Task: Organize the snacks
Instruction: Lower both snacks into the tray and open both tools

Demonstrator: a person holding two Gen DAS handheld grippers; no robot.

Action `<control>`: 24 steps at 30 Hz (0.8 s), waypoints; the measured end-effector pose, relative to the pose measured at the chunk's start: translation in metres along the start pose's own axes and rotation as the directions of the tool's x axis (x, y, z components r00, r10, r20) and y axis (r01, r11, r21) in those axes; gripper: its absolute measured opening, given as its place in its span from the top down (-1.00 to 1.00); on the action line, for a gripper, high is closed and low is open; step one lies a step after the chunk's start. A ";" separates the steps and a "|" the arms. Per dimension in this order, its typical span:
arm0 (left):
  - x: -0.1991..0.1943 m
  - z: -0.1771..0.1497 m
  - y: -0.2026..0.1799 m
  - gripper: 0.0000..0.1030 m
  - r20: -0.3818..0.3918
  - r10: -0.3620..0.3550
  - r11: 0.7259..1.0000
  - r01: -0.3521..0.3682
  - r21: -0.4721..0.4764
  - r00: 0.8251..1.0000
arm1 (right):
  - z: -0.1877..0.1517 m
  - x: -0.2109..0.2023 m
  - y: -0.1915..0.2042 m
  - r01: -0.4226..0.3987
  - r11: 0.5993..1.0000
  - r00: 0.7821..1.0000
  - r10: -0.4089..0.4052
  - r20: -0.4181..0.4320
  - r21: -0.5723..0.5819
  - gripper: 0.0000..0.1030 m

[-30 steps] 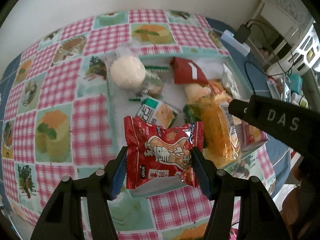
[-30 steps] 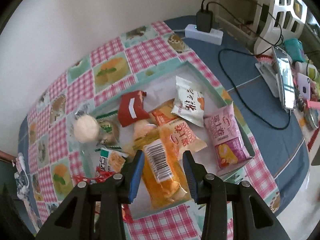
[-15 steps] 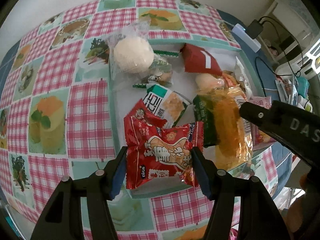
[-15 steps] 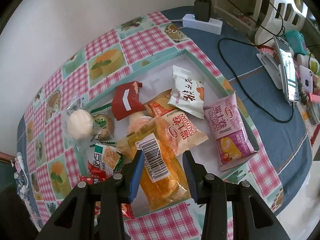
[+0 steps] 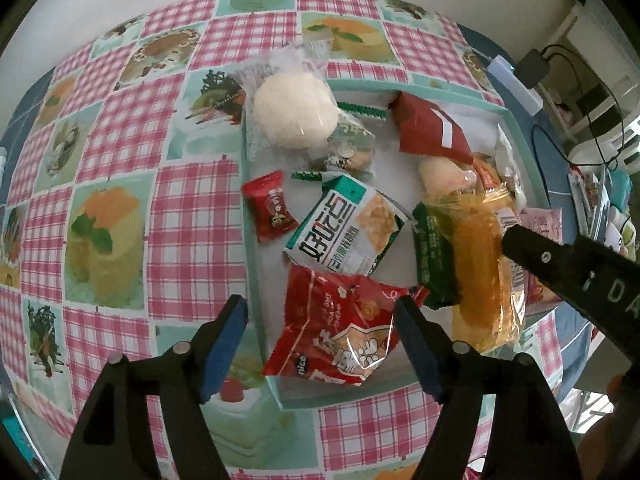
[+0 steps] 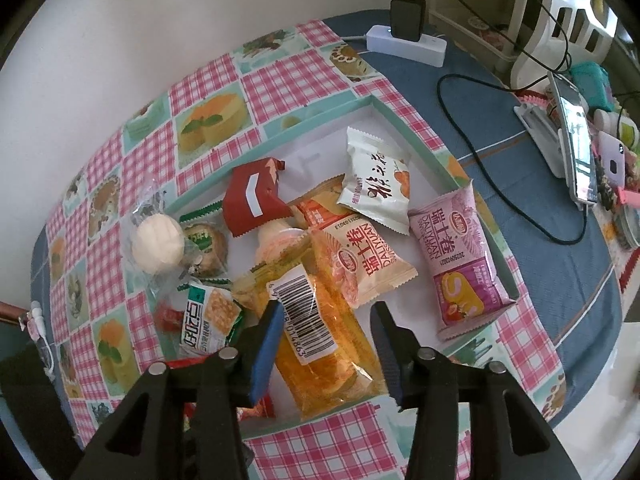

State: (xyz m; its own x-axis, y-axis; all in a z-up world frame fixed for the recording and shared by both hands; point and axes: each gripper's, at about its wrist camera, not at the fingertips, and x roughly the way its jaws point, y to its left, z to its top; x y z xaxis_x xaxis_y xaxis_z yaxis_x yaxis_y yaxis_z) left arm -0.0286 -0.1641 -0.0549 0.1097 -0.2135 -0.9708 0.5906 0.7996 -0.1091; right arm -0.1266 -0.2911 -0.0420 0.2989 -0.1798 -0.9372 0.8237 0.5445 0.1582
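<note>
On the left, our left gripper [image 5: 320, 344] has its fingers spread apart, grasping nothing; the red snack packet [image 5: 338, 332] lies between them at the near edge of the teal-rimmed tray [image 5: 251, 248], which rests on the checkered surface [image 5: 120, 200]. Further into the tray we see a small red candy [image 5: 272, 212], a white bun [image 5: 296, 110] and a green-and-white cracker pack [image 5: 346, 232]. To the right, our right gripper [image 6: 324, 348] hovers over the orange packet [image 6: 320, 344], fingers released, with a pink packet [image 6: 464, 268] just beside.
</note>
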 end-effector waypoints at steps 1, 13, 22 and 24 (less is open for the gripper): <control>-0.001 0.002 0.002 -0.49 0.002 -0.004 1.000 0.004 -0.004 1.000 | 0.000 0.000 0.001 0.001 1.000 1.000 -0.001 0.000 -0.001 -0.02; -0.027 0.009 0.040 -0.75 0.070 0.056 0.988 -0.045 -0.151 0.996 | -0.001 0.005 0.002 0.016 1.000 1.000 -0.016 -0.013 -0.017 -0.43; -0.039 0.012 0.077 -0.88 0.115 0.137 0.956 -0.101 -0.274 0.984 | -0.003 0.006 0.009 0.023 0.998 1.000 -0.023 0.000 -0.055 -0.69; -0.038 0.014 0.083 -0.88 0.113 0.160 0.949 -0.122 -0.291 0.981 | -0.004 0.006 0.011 0.025 0.998 1.000 -0.025 0.007 -0.064 -0.70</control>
State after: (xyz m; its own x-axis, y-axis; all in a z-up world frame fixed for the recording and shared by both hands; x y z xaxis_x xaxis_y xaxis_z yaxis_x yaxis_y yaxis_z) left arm 0.0272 -0.0975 -0.0236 0.2923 -0.1442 -0.9454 0.3147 0.9480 -0.0473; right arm -0.1178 -0.2835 -0.0471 0.2816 -0.1993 -0.9386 0.7983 0.5914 0.1139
